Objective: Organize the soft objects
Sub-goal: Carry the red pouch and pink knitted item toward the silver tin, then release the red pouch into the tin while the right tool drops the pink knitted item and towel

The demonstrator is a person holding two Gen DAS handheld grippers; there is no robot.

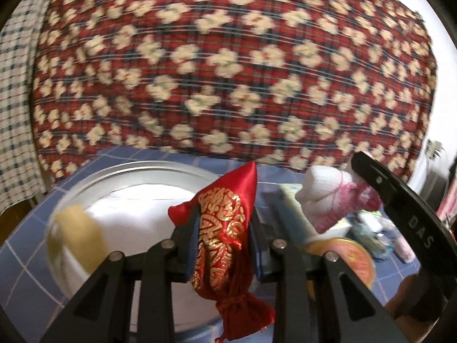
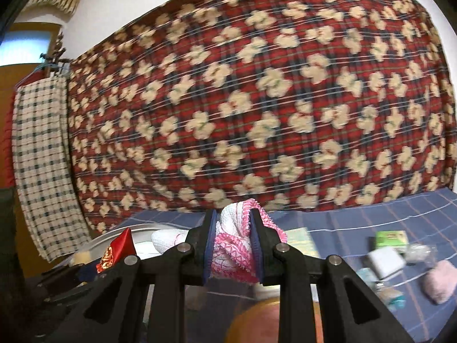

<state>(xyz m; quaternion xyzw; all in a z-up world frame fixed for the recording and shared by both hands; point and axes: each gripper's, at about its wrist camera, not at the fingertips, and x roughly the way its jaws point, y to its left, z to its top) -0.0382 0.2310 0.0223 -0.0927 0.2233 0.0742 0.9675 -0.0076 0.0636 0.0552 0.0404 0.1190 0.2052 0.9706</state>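
Both tongs were clenched on soft things. Left tongs [image 1: 224, 245] squeezed a red satin pouch [image 1: 221, 237] with gold embroidery around its middle, its tied neck hanging below the pads and its pointed end sticking up, a grip that probably kept the slippery cloth from sliding out. Right tongs [image 2: 232, 245] pinched a white cloth with pink edging [image 2: 232, 243], bunched between the blue pads so that no loose end trailed. Just beyond the pouch lay a round metal tray [image 1: 94, 177] on the blue checked bed sheet [image 1: 25, 260], with white cloth and a yellowish soft piece [image 1: 75, 237] already in it; judging by that, the tray was the collecting place. Off to the right on the sheet sat a green box [image 2: 390, 240], a white packet [image 2: 385, 261] and a pink fluffy piece [image 2: 441, 284], well apart from the tray. Farthest back hung a red floral blanket [image 2: 257, 100], blurred.
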